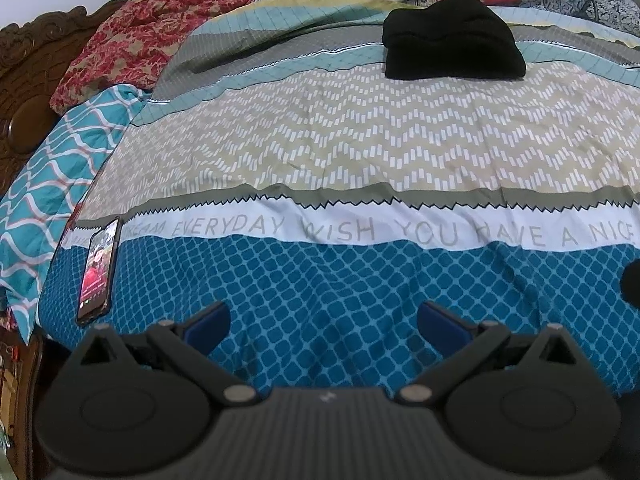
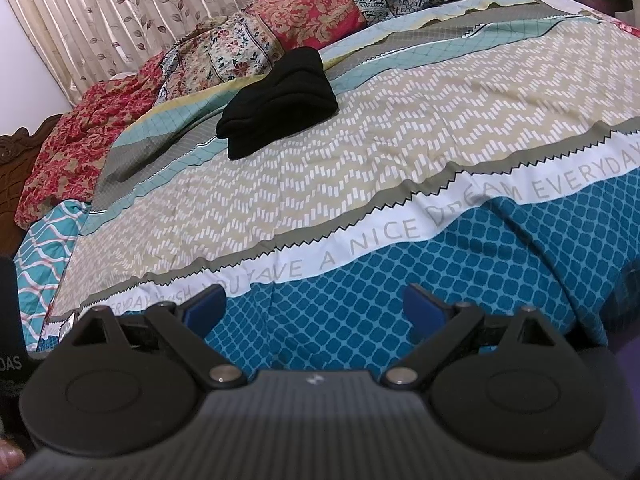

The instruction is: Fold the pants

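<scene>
Left gripper [image 1: 323,322]: the jaws stand wide apart with nothing between them, hovering over the near blue-lattice band of the bedspread [image 1: 320,152].
Right gripper [image 2: 315,307]: likewise spread and empty, above the same blue band, angled toward the bed's left side.
Phone [image 1: 99,270]: lies on the bedspread just left of the left gripper, its screen lit.
Lettered stripe [image 1: 360,228]: a white band of printed words crosses the bed beyond both grippers.
Pants [image 1: 452,40]: a black bundle in stacked layers rests on the far side of the bedspread, well apart from both grippers — in the right wrist view [image 2: 280,104] it sits near the patterned cushions [image 2: 304,12].
Step in hand: judging by the compact stack, the folding looks finished, or else not begun on a bundled garment — the frames cannot settle which.
Next move: if work remains, both grippers need a long reach across the bed to take hold of the bundle's edges.
</scene>
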Tool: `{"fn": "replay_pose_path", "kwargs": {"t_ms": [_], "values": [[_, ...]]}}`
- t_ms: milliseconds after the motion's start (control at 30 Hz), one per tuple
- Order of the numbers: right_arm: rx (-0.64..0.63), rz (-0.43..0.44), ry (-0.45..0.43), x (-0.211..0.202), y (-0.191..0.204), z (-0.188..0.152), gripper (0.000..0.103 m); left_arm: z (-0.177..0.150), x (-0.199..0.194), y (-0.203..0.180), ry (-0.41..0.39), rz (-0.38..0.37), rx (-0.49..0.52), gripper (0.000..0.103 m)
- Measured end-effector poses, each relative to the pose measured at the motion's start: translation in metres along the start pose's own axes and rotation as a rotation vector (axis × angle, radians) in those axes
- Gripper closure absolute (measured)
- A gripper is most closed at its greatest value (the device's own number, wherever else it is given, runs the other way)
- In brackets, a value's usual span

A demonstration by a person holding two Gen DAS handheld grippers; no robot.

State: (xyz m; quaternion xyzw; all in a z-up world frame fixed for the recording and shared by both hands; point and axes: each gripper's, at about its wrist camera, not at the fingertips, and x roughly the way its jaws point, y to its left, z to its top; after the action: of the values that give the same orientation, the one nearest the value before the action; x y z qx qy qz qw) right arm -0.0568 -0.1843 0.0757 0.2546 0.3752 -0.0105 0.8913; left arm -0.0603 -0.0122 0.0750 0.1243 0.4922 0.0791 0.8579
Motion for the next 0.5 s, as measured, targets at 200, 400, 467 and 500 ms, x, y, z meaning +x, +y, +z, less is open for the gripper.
{"fn": "replay_pose_path", "kwargs": {"t_ms": [200, 400, 467, 500], "values": [[0.002, -0.002, 0.002, 0.0007, -0.0003, -0.0001, 0.006, -0.0006, 0.0028, -0.0001, 0.012, 0.001, -0.003, 0.0], [0.004, -0.004, 0.005, 0.0015, 0.0004, -0.0003, 0.006, -0.0015, 0.0038, -0.0006, 0.018, -0.001, -0.003, 0.0], [0.005, -0.004, 0.005, 0.0014, 0.0, -0.0005, 0.006, -0.0017, 0.0046, -0.0007, 0.021, -0.006, -0.001, 0.0], [0.005, -0.004, 0.005, 0.0014, 0.0003, -0.0001, 0.006, -0.0018, 0.0047, -0.0009, 0.022, -0.009, 0.0, 0.0]]}}
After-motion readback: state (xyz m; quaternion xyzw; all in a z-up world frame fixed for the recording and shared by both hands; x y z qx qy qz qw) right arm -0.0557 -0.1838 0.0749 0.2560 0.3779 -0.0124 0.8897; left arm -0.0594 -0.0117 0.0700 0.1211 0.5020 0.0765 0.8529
